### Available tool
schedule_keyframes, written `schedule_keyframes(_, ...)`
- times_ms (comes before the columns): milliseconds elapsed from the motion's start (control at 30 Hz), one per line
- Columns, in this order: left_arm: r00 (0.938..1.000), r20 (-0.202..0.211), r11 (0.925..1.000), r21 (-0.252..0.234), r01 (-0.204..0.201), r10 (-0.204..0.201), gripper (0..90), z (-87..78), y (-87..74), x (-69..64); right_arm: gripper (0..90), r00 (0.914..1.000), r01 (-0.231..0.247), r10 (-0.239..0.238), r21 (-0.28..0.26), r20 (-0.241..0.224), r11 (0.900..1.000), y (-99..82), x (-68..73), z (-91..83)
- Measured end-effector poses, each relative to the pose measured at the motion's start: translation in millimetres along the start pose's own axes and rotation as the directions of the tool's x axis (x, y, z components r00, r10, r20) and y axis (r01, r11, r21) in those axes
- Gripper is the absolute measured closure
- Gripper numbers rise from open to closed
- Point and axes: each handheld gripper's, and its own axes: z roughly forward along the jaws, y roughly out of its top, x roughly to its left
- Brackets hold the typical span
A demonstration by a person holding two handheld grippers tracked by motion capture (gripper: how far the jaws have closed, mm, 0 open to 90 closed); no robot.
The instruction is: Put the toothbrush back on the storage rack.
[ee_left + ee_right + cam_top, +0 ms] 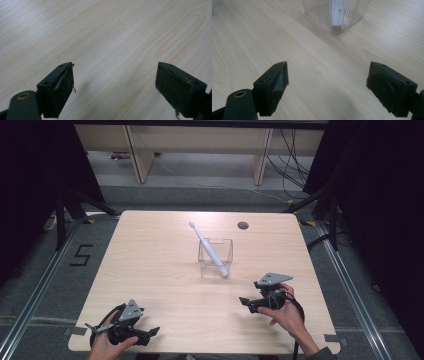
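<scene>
Where the pale wooden table [150,270] reaches its middle, a slim white toothbrush [208,249] leans in a clear ribbed square cup [216,257]; left gripper [150,332] and right gripper [243,302] gape empty.

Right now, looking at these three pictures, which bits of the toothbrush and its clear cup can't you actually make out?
- Toothbrush bristles: too small in the high view.
- Its lower end inside the clear cup: blurred by the ribbed wall in the right gripper view.
- The cup's rim: cut off by the top edge of the right gripper view.
- Small dark round spot on the table: too small to identify.
</scene>
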Motion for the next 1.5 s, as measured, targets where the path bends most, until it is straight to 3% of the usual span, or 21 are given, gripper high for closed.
schedule_keyframes(133, 1.0, 0.003, 1.0, -0.001, -0.001, 0.001, 14.9, 0.2, 0.1, -0.9, 18.1, 1.0, 0.001, -0.001, 0.0, 0.003, 1.0, -5.3, 0.6, -3.2)
schedule_keyframes(167, 1.0, 0.004, 1.0, 0.004, -0.006, 0.006, 14.9, -0.4, 0.1, -0.4, 18.1, 0.9993, -0.037, 0.037, 0.014, 0.001, 0.9992, -7.0, 3.8, -4.4)
schedule_keyframes(200, 1.0, -0.001, 1.0, -0.003, 0.003, -0.003, 14.9, 0.0, 0.1, -0.4, 18.1, 1.0, 0.005, -0.005, 0.003, 0.004, 1.0, -8.0, 1.0, -4.1)
schedule_keyframes(267, 1.0, -0.001, 1.0, 0.001, -0.003, 0.003, 14.9, -0.5, -0.3, 0.1, 18.1, 1.0, -0.008, 0.008, 0.016, 0.002, 0.9998, -10.4, 2.8, -5.6)
schedule_keyframes(533, 1.0, -0.001, 1.0, 0.0, -0.003, 0.003, 14.9, -0.7, -0.2, 0.0, 18.1, 0.9995, 0.025, -0.025, 0.004, 0.02, 0.9997, -16.7, 3.5, -11.7)
schedule_keyframes(567, 1.0, 0.0, 1.0, 0.001, -0.005, 0.005, 14.8, -0.7, -0.2, 0.1, 18.1, 0.9999, -0.009, 0.009, 0.016, 0.005, 0.9998, -17.9, 6.0, -12.4)
schedule_keyframes(700, 0.9999, 0.004, 0.9999, 0.006, -0.01, 0.01, 14.9, -0.9, 0.0, 0.0, 17.6, 0.9999, 0.015, -0.015, 0.009, 0.003, 0.9998, -21.8, 4.0, -13.2)
schedule_keyframes(933, 0.9998, -0.001, 0.9997, 0.013, -0.018, 0.018, 14.9, -1.6, 0.2, 1.3, 17.1, 1.0, 0.005, -0.005, 0.013, 0.007, 0.9999, -28.6, 6.2, -17.2)
schedule_keyframes(1000, 0.9998, 0.004, 0.9998, 0.009, -0.018, 0.018, 14.8, -1.6, 0.1, 0.8, 17.1, 0.9998, -0.017, 0.017, 0.022, 0.006, 0.9996, -30.6, 7.5, -18.3)
schedule_keyframes(1100, 0.9998, 0.002, 0.9998, 0.01, -0.018, 0.018, 14.9, -1.8, 0.1, 0.9, 17.1, 1.0, 0.006, -0.005, 0.026, -0.002, 0.9996, -32.6, 6.7, -19.1)
schedule_keyframes(1167, 0.9998, -0.001, 0.9997, 0.013, -0.021, 0.021, 14.8, -1.6, 0.1, 1.1, 17.1, 0.9998, -0.013, 0.013, 0.031, 0.013, 0.9994, -34.1, 9.6, -21.9)
schedule_keyframes(1200, 0.9999, 0.003, 0.9999, 0.006, -0.013, 0.013, 14.9, -1.2, 0.1, 0.5, 17.1, 0.9999, 0.006, -0.006, 0.022, 0.011, 0.9997, -34.5, 8.4, -21.9)
schedule_keyframes(1233, 0.9999, 0.002, 0.9999, 0.007, -0.014, 0.014, 14.9, -1.2, 0.2, 0.6, 17.1, 0.9995, -0.03, 0.03, 0.032, 0.009, 0.999, -35.7, 11.3, -23.2)
schedule_keyframes(1267, 0.9998, 0.001, 0.9997, 0.012, -0.02, 0.02, 14.9, -1.7, 0.3, 0.9, 17.1, 1.0, 0.007, -0.007, 0.027, 0.002, 0.9996, -36.1, 8.6, -22.5)
schedule_keyframes(1467, 0.9998, -0.001, 0.9998, 0.01, -0.018, 0.018, 14.9, -1.7, 0.2, 1.0, 17.1, 0.9998, -0.018, 0.018, 0.04, -0.002, 0.999, -40.8, 10.5, -25.9)
schedule_keyframes(1500, 0.9998, 0.0, 0.9998, 0.011, -0.018, 0.018, 14.9, -1.6, 0.2, 1.0, 17.1, 1.0, 0.0, 0.0, 0.034, -0.005, 0.9994, -41.3, 9.1, -25.9)
